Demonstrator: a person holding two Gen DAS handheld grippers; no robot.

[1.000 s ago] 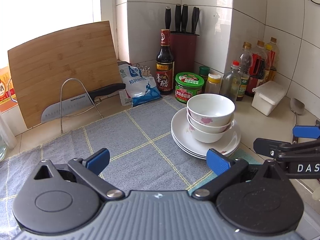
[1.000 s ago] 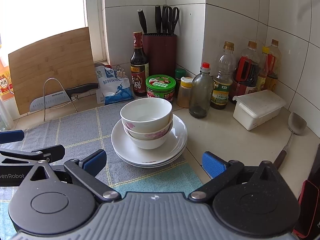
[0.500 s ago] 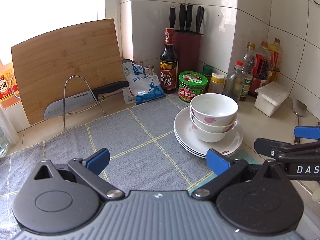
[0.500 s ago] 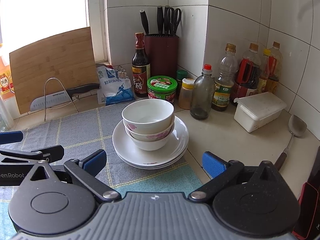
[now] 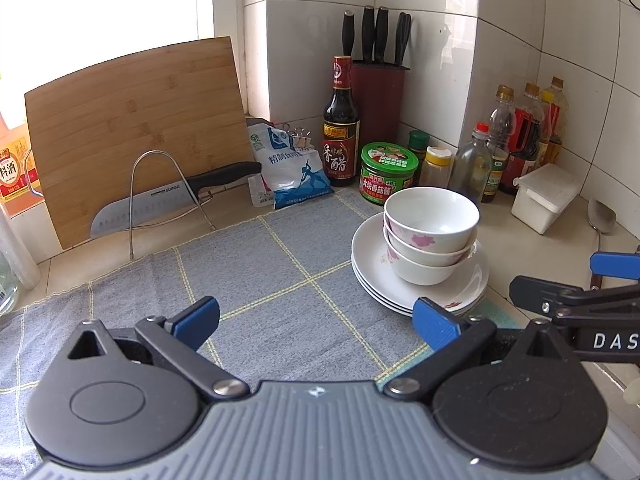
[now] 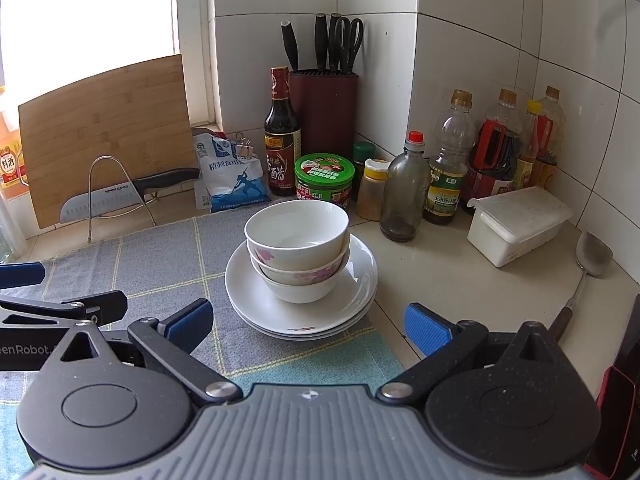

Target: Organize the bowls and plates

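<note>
Three white bowls (image 5: 430,236) (image 6: 298,246) with pink flowers are nested on a stack of white plates (image 5: 370,264) (image 6: 248,296) at the right edge of a grey checked cloth (image 5: 248,276) (image 6: 168,256). My left gripper (image 5: 316,322) is open over the cloth, to the left of the stack and nearer than it, with nothing between its blue pads. My right gripper (image 6: 306,326) is open too, just in front of the plates and empty. Each gripper shows at the edge of the other's view.
A bamboo cutting board (image 5: 136,128) and a knife (image 5: 168,200) on a wire rack lean at the back left. A salt bag (image 5: 288,168), vinegar bottle (image 5: 340,128), knife block (image 5: 378,100), green jar (image 5: 388,172), oil bottles (image 6: 496,156), white box (image 6: 516,224) and ladle (image 6: 588,264) crowd the tiled corner.
Both views have drifted slightly back and to the right of the stack. The bowls and plates have not moved, and both grippers stay open.
</note>
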